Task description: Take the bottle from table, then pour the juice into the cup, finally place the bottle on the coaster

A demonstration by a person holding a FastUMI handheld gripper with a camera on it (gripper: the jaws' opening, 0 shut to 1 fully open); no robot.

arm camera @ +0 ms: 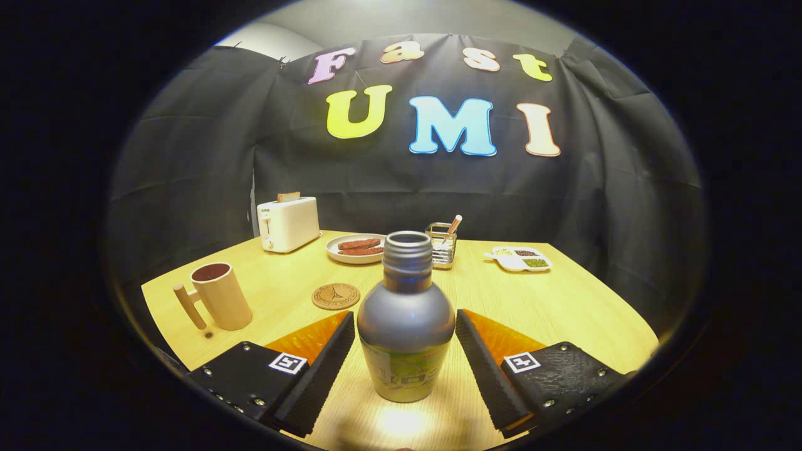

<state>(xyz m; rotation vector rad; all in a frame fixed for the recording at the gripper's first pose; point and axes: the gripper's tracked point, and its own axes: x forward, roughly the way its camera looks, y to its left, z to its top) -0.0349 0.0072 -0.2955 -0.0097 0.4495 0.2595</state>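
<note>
I have the bottle [406, 316] standing upright on the tabletop [564, 300] right between the fingers of the tongs [405, 332], its cap off and the threaded neck open at the top. The tongs are spread wide: the left ribbed pad sits just beside the bottle's shoulder and the right one stands a little apart from it. I can't tell for sure whether the left pad touches, but the two are not clamped on it.

Beyond the left finger, a short way ahead, I see the round coaster [336, 295] lying flat and bare. Further out to the left of the tongs stands the wooden cup [219, 295] with its handle turned leftward and a dark inside showing at the rim.

Well beyond the bottle, along the far edge of the tabletop, I make out a white toaster [288, 223] with a slice poking up, a plate of sausages [355, 248] beside it, a small wire holder [442, 245] with sticks in it just behind the bottle's neck, and a divided white dish [519, 258] off beyond the right finger.
</note>
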